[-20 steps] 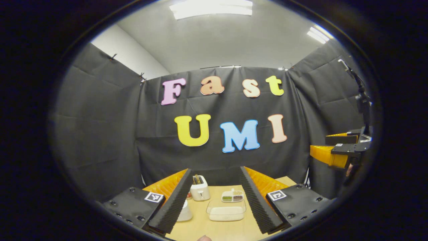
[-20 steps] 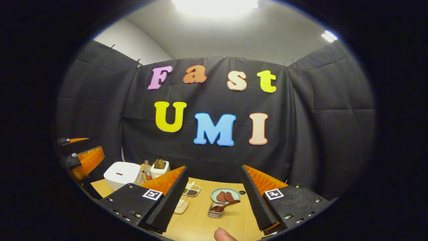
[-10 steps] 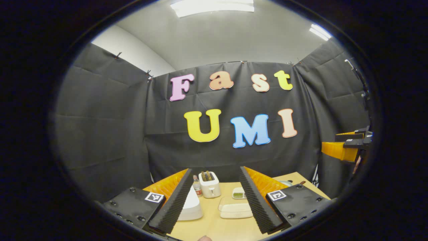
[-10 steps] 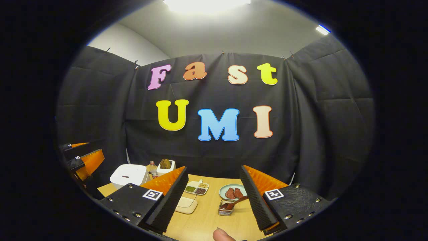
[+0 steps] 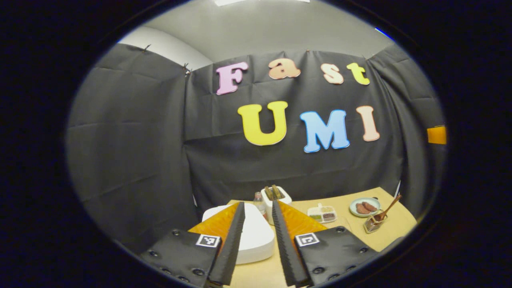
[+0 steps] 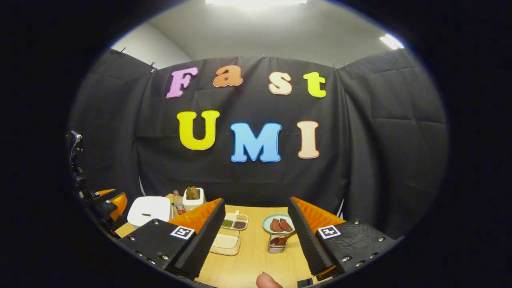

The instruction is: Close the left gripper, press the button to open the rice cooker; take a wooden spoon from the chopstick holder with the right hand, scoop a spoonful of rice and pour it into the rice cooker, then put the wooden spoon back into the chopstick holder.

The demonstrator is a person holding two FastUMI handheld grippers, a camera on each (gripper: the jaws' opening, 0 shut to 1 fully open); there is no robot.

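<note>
The jaws of the left gripper (image 5: pixel 257 240) are found narrowed to a slim gap, not yet fully together and holding nothing, where half a second ago they stood wide apart. Over the same interval its view has been swung leftward and tipped down, so that the white rice cooker (image 5: pixel 256 236) is now framed directly between and beyond the fingers, lid still down. This is judged to be the first step in hand: the closing called for before the button is pressed. The button itself cannot be made out in the left gripper view; a small dark mark is seen on the cooker's lid in the right gripper view. The left gripper is held low and pitched forward over the near table edge. The jaws of the right gripper (image 6: pixel 257 230) are observed wide apart and empty, held level and little changed. Ahead of them the wooden spoon (image 6: pixel 282 240) stands tilted in the chopstick holder (image 6: pixel 276 245), untouched, just in front of a plate (image 6: pixel 268 224) on the table (image 6: pixel 252 260).
</note>
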